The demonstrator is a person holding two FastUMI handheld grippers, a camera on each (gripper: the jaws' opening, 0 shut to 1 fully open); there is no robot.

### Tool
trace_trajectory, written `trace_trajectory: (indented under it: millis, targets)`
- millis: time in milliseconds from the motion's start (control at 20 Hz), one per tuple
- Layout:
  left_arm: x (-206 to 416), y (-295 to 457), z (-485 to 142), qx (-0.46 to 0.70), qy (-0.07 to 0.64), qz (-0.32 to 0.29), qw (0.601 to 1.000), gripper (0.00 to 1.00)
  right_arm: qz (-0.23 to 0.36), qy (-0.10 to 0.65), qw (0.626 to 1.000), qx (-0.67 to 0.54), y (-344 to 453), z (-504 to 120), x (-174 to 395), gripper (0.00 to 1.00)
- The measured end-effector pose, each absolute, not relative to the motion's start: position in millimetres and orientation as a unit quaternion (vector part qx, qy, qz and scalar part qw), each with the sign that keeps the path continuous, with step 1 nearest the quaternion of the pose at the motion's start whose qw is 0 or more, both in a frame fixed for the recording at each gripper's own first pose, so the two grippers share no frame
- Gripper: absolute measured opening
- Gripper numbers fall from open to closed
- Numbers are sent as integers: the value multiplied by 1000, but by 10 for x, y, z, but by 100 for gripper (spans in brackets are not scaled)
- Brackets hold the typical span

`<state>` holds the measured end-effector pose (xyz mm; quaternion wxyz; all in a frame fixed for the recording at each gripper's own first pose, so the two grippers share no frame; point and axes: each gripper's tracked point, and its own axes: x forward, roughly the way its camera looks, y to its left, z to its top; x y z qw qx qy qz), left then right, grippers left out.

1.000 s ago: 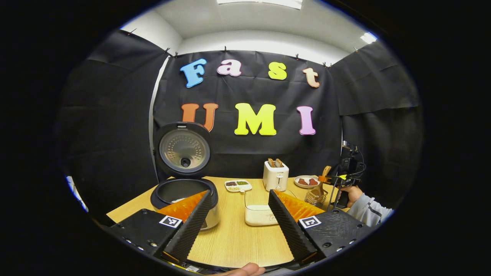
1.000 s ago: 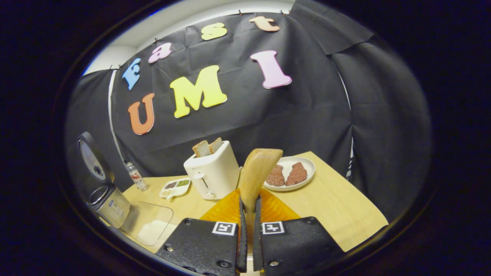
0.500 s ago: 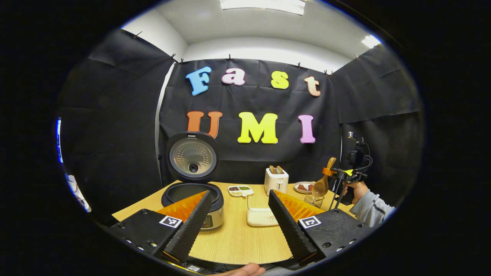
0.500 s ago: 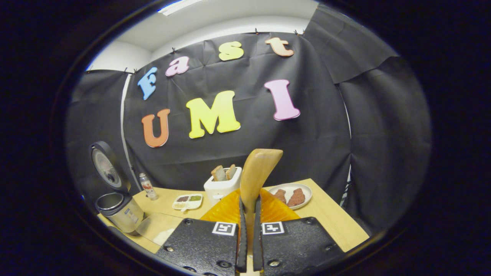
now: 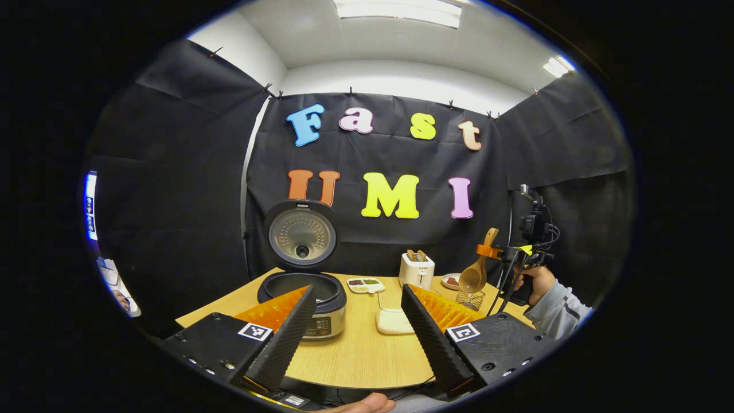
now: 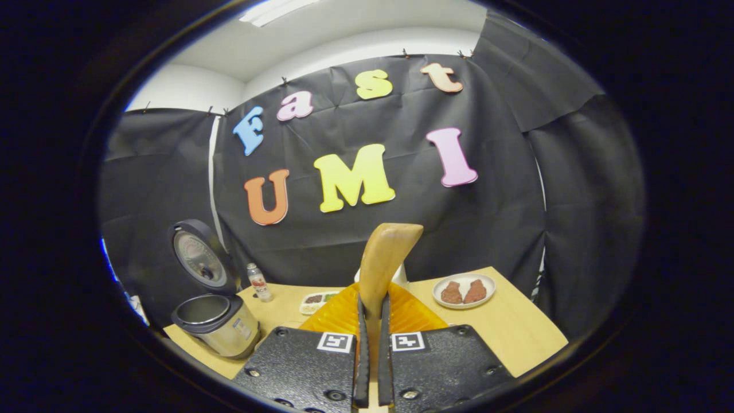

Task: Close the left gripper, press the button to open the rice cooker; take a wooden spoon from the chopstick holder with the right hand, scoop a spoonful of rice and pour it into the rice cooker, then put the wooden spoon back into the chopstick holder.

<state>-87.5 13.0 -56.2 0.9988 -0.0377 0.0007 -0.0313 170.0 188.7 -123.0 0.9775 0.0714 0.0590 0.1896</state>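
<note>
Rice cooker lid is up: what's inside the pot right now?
In the left gripper view the rice cooker stands open with a dark inner pot; in the right gripper view its rim looks bare metal. The pot's bottom is hidden by the wall, so rice cannot be confirmed.

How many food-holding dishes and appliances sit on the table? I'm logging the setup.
Appliances: 2, the open silver rice cooker and the white toaster.
Dishes: 3, the divided white tray, the round white plate, the white rectangular container.
Total: 5

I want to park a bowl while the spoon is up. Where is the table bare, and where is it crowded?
Bare wood lies at the table's near edge, in front of the rice cooker and the white container. The far side is crowded: condiment tray, toaster, plate, chopstick holder.
</note>
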Motion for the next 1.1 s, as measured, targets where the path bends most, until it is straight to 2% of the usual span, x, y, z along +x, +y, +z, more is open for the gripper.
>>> trace_trajectory:
  millis: [600,650,700,1100]
  targets:
    - [-739,231,-804,-48,17,-29,998,95,224,56,972,42,2850,-1748,1830,11]
    - [-724,243,-828,-46,21,-29,998,85,222,53,973,35,2919,-1794,1874,11]
    - [-715,255,-857,-45,25,-28,998,95,222,51,973,28,2993,-1863,1930,11]
    - [-598,309,-1024,-43,45,-29,998,95,209,60,970,-107,3235,-2524,2181,11]
